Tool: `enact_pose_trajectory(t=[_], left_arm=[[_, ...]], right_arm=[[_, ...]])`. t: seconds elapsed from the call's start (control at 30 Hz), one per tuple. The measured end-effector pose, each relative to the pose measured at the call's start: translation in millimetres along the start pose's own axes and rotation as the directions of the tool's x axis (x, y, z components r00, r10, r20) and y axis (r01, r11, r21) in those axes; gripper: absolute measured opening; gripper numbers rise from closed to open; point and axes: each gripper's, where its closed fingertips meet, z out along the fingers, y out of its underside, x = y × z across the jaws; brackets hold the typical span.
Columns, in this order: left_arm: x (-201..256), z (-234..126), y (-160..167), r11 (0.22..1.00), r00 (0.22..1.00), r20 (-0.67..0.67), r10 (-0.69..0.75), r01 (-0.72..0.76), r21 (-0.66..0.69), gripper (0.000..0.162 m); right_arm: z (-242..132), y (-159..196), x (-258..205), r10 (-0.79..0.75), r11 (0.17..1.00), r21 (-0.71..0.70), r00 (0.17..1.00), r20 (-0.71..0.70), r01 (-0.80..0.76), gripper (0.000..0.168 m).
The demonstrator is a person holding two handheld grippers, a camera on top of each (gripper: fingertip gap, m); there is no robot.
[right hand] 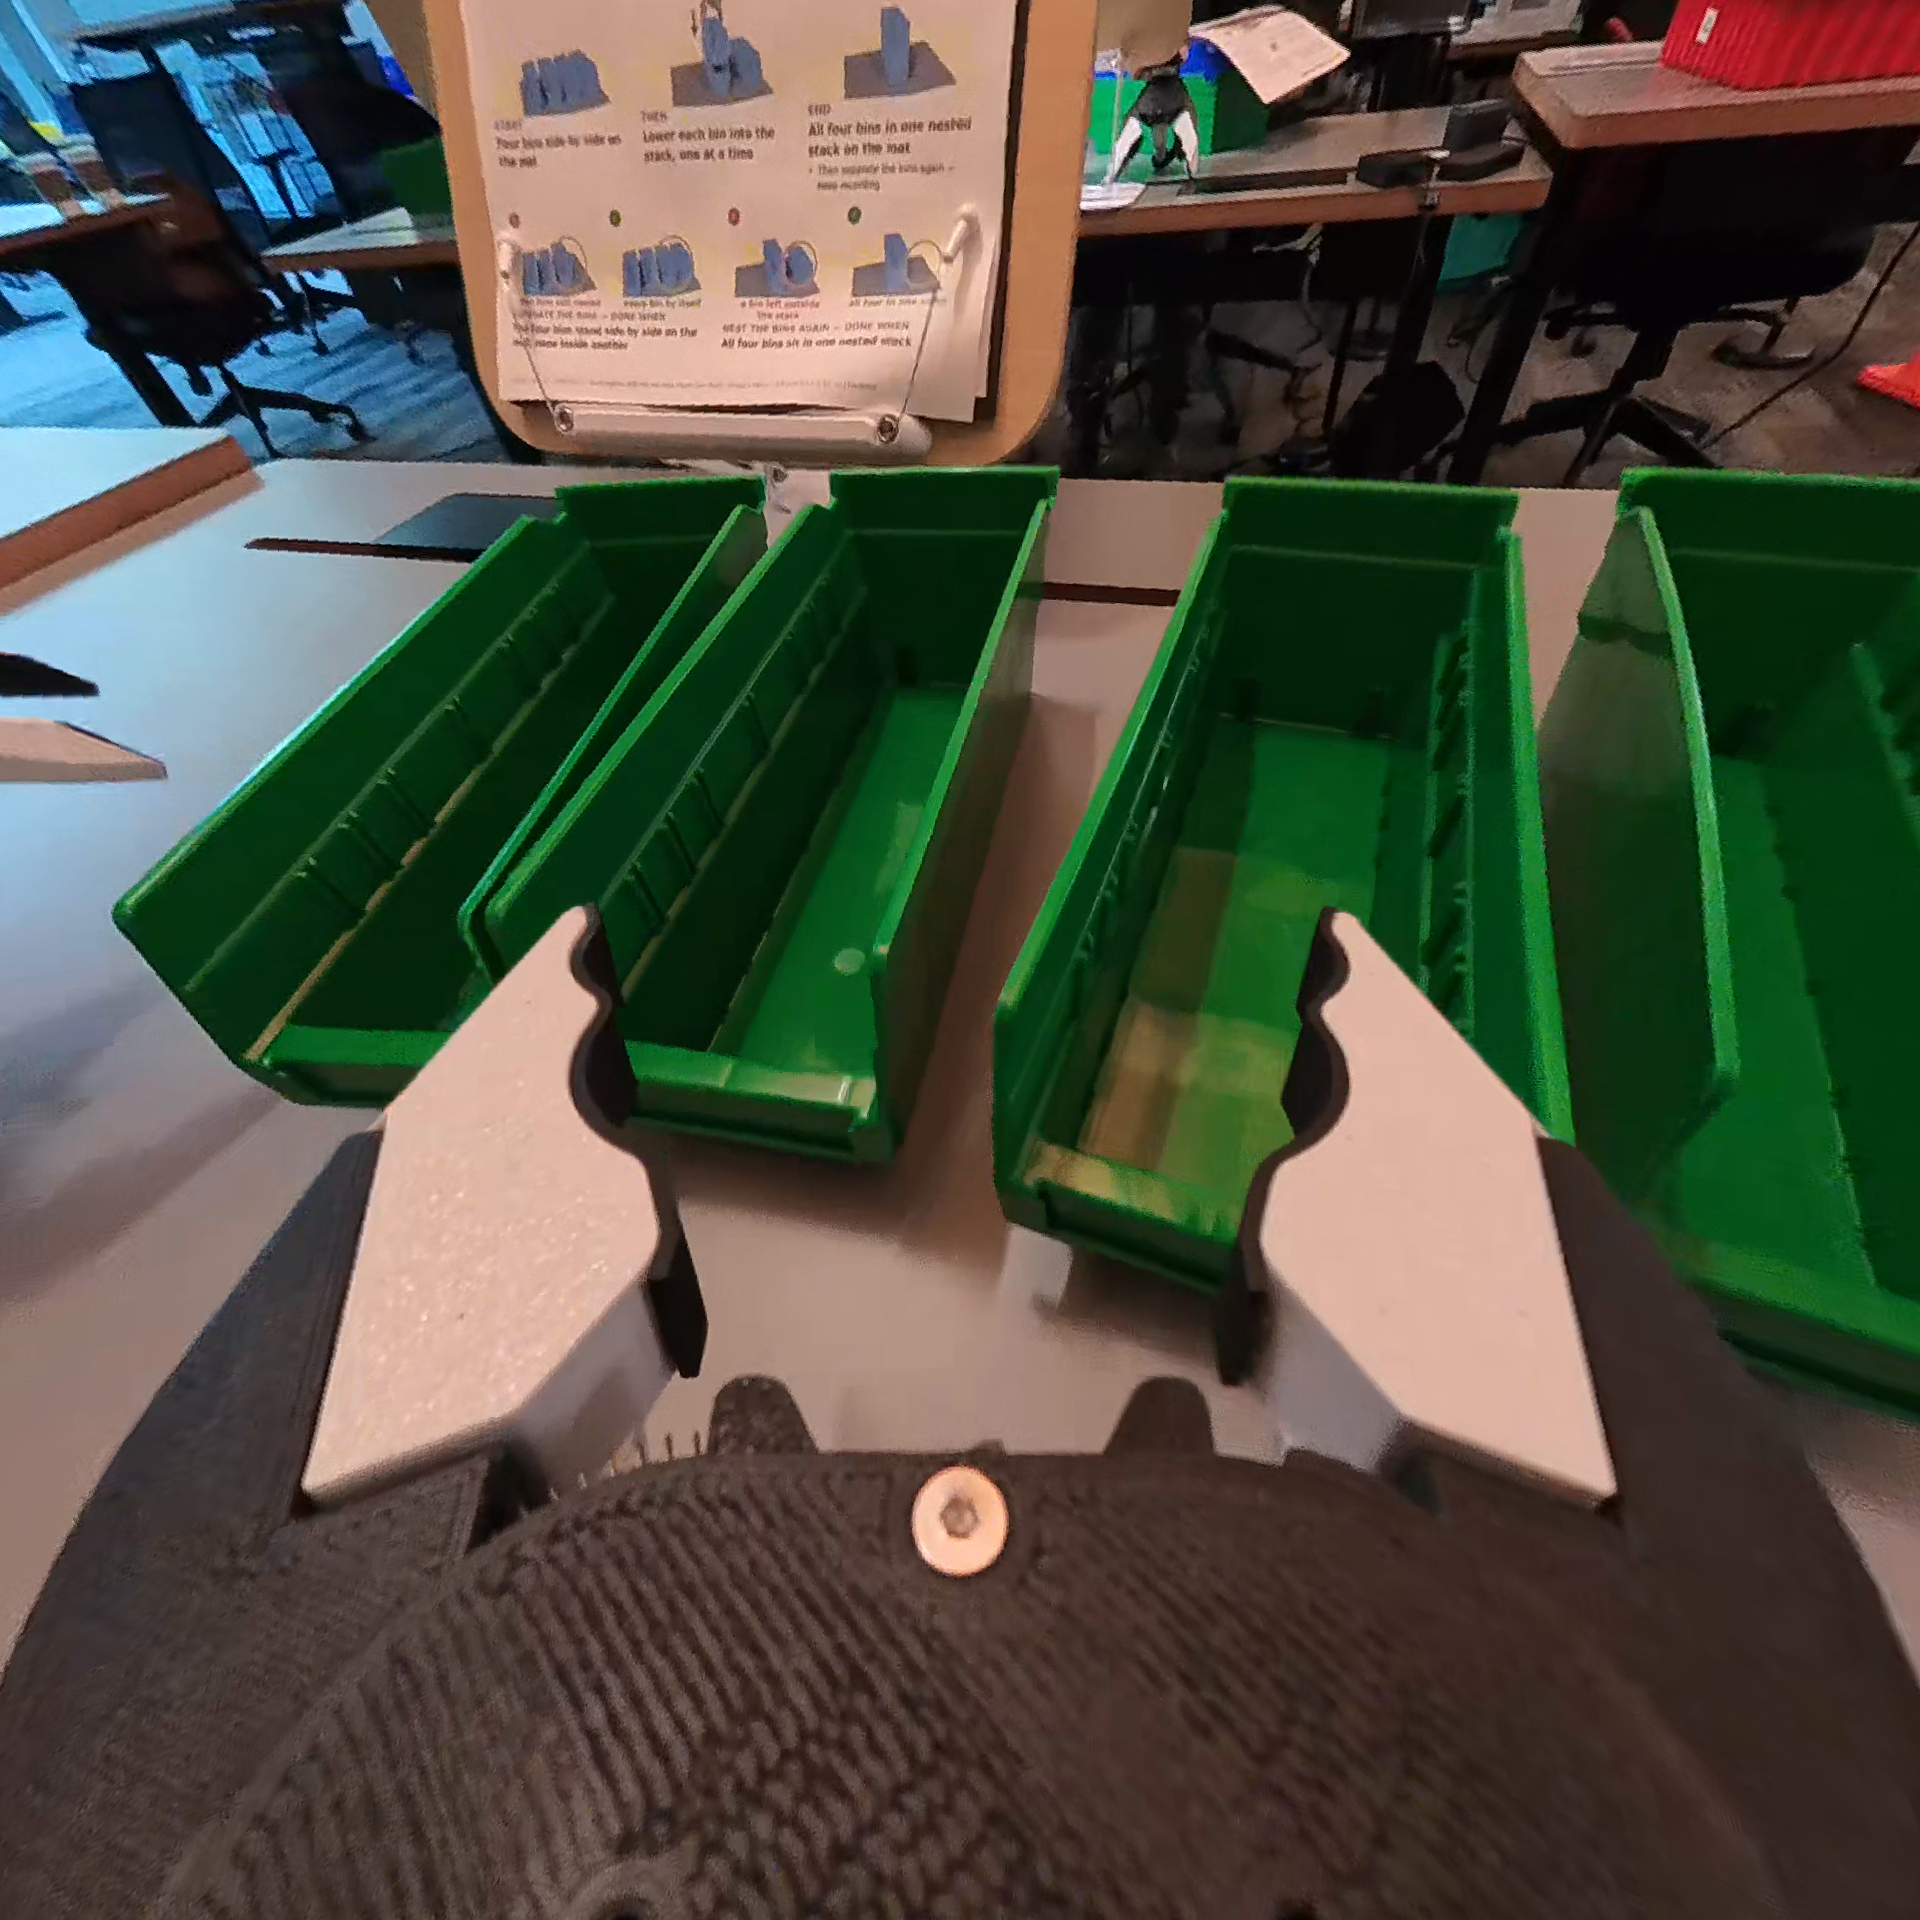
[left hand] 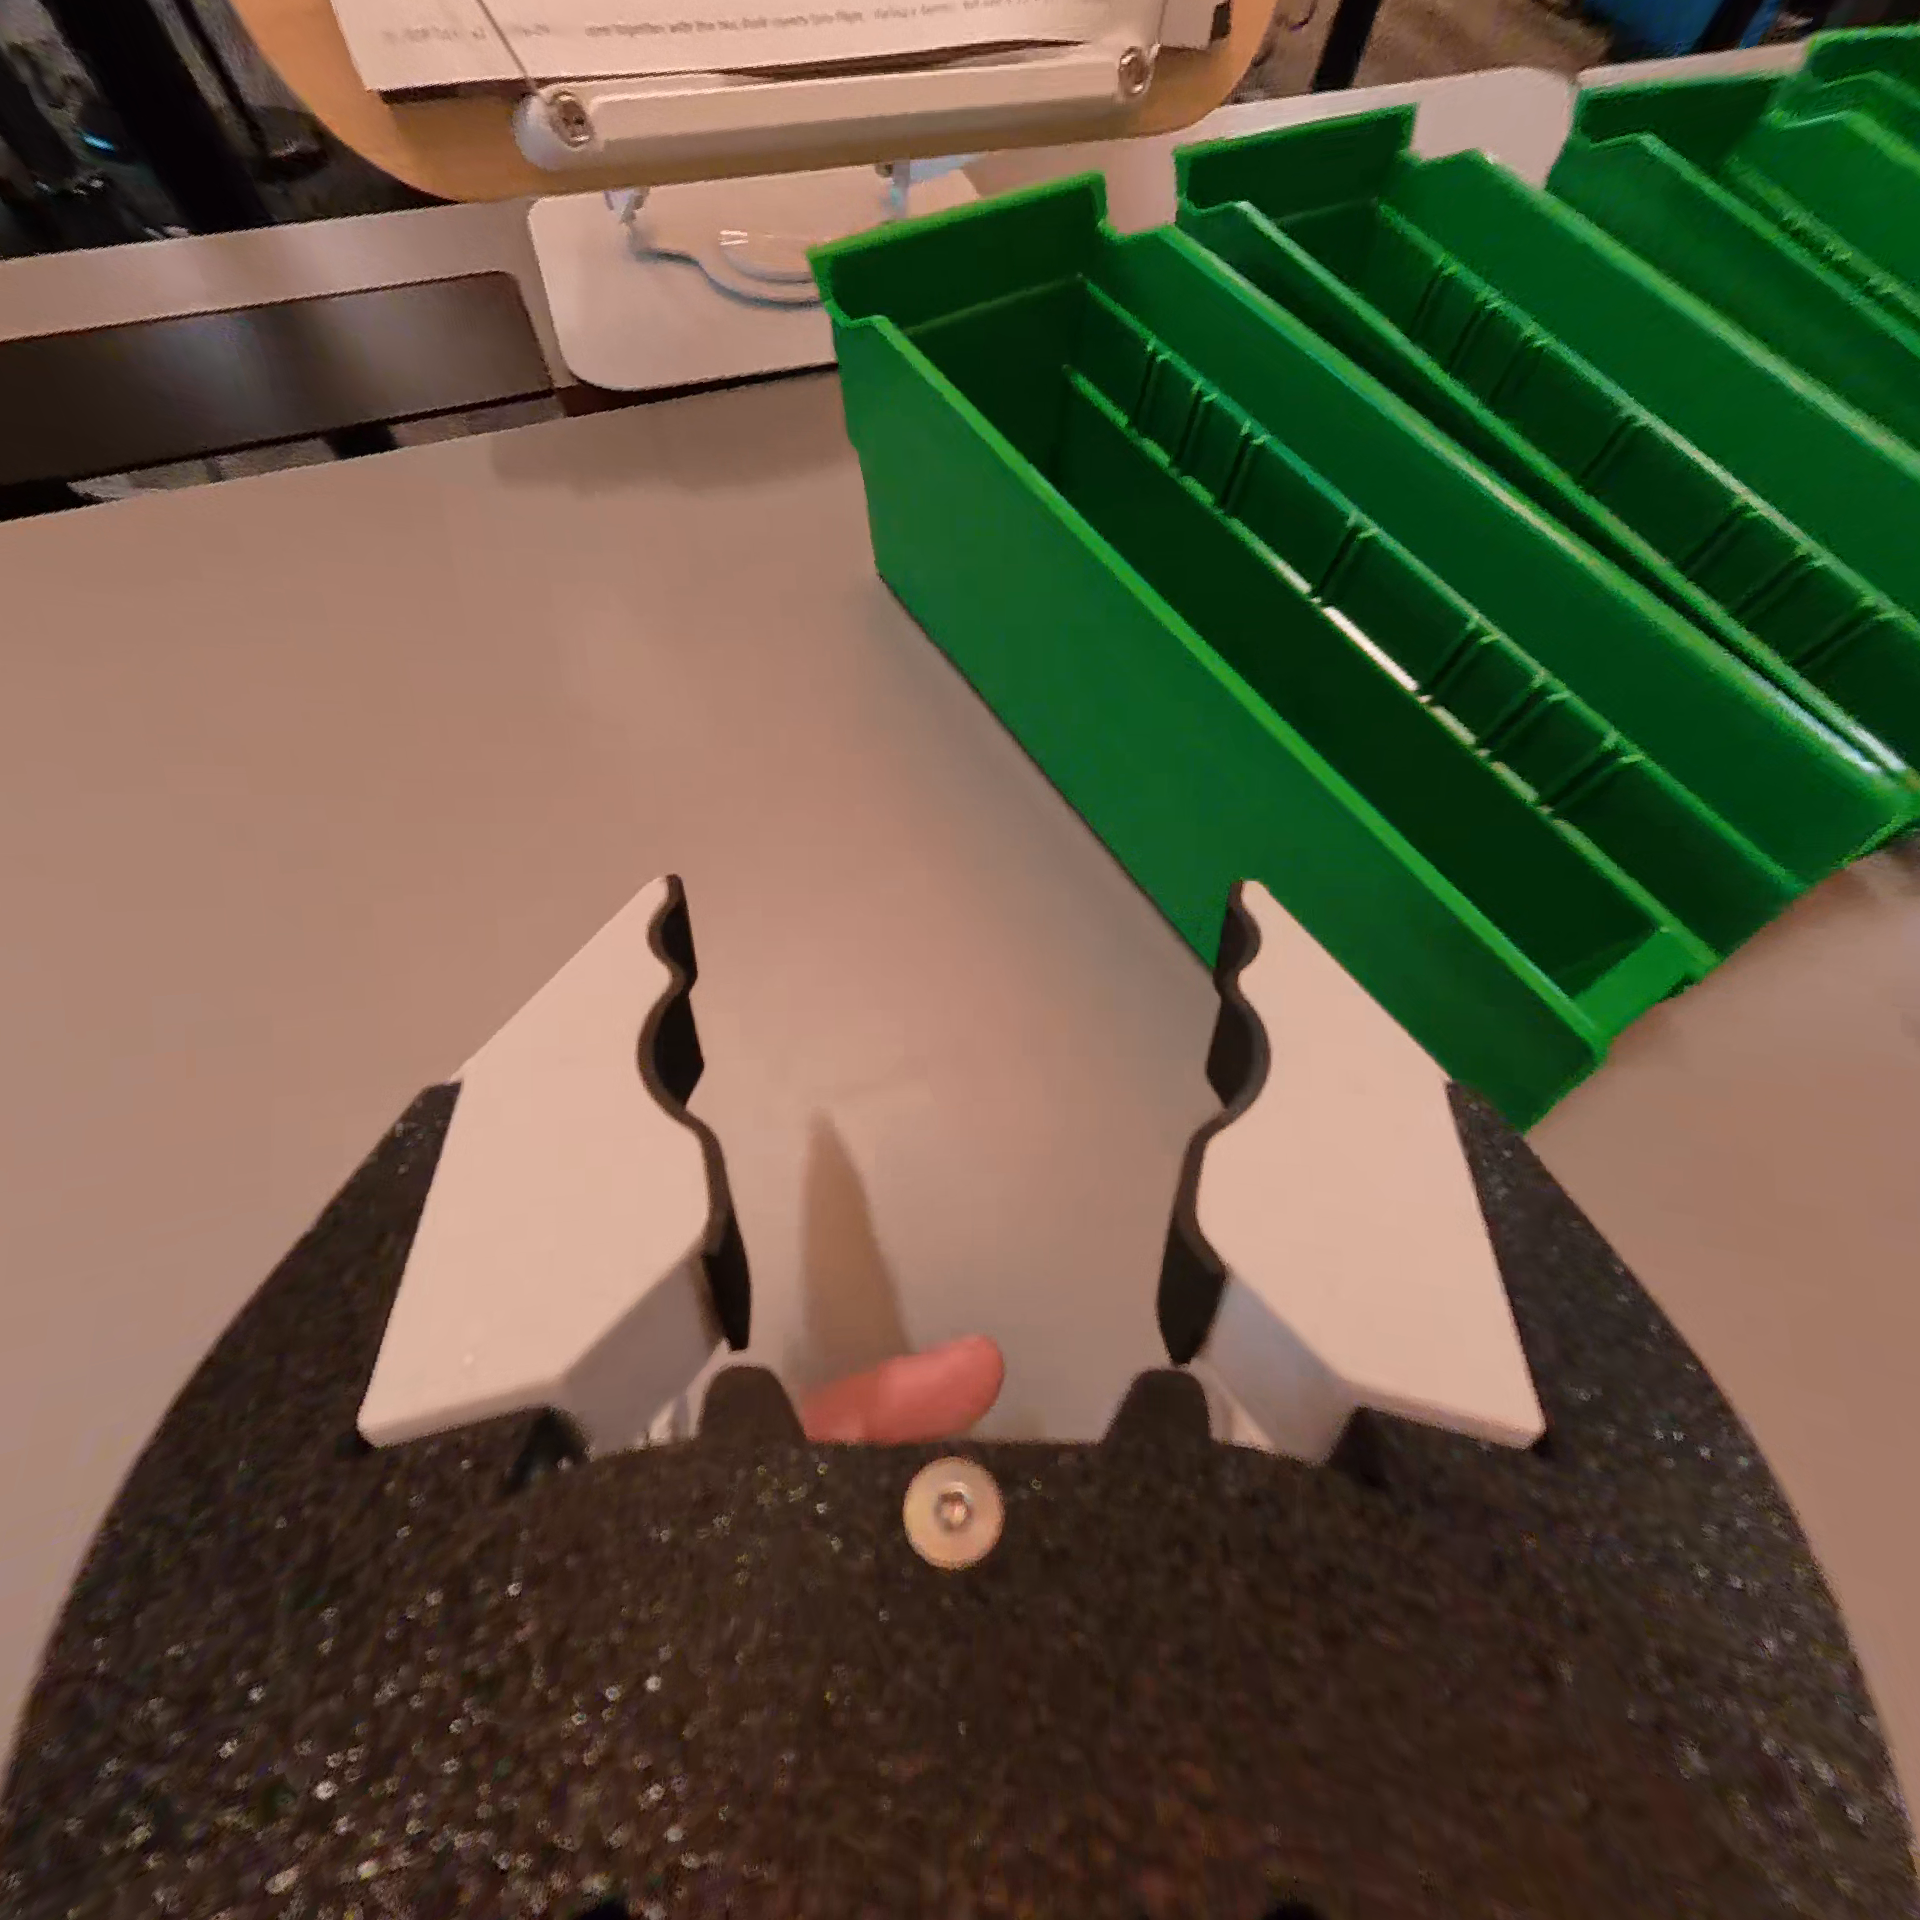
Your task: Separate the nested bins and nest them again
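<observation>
Several long green plastic bins stand side by side, not nested, on the grey table. In the right wrist view they run from the leftmost bin (right hand: 343,821) past a second (right hand: 790,862) and a third (right hand: 1278,914) to the rightmost (right hand: 1787,935). My right gripper (right hand: 956,935) is open and empty, just in front of the gap between the second and third bins. My left gripper (left hand: 956,899) is open and empty over bare table, left of the nearest bin (left hand: 1195,644); more bins (left hand: 1558,416) lie beyond it. The left gripper's fingertips (right hand: 73,748) show at the left edge of the right wrist view.
A clipboard stand with an instruction sheet (right hand: 748,208) stands at the table's back edge behind the bins, also in the left wrist view (left hand: 727,62). The grey table (left hand: 416,727) extends to the left of the bins. Other desks and chairs (right hand: 1455,260) stand beyond.
</observation>
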Motion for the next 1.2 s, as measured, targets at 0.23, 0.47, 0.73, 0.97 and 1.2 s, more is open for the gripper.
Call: enact_pose_trajectory(t=[0.23,0.47,0.73,0.97,1.2], left_arm=[[65.8,9.2,-11.2,0.998,0.973,-0.224,0.062,-0.055,0.039,0.099],[96.1,36.6,-3.6,0.989,0.967,-0.214,0.141,-0.147,-0.01,0.088],[90.5,40.9,4.5,0.973,0.962,-0.159,0.222,-0.228,-0.02,0.08],[73.9,37.7,-2.9,0.978,0.971,-0.116,0.208,-0.211,-0.011,0.08],[75.9,26.5,-23.9,0.979,0.965,-0.161,0.205,-0.199,0.054,0.089]], right_arm=[[-35.9,19.6,13.9,0.025,0.999,-0.017,0.993,-0.111,-0.027,0.125],[-52.3,36.1,11.3,0.051,0.997,-0.045,0.99,-0.131,-0.057,0.122],[-73.5,51.5,18.7,0.059,0.995,-0.067,0.984,-0.168,-0.071,0.123],[-87.0,47.9,34.2,0.104,0.993,-0.033,0.976,-0.192,-0.112,0.123],[-78.2,46.0,23.0,0.064,0.996,-0.054,0.983,-0.171,-0.074,0.127]])
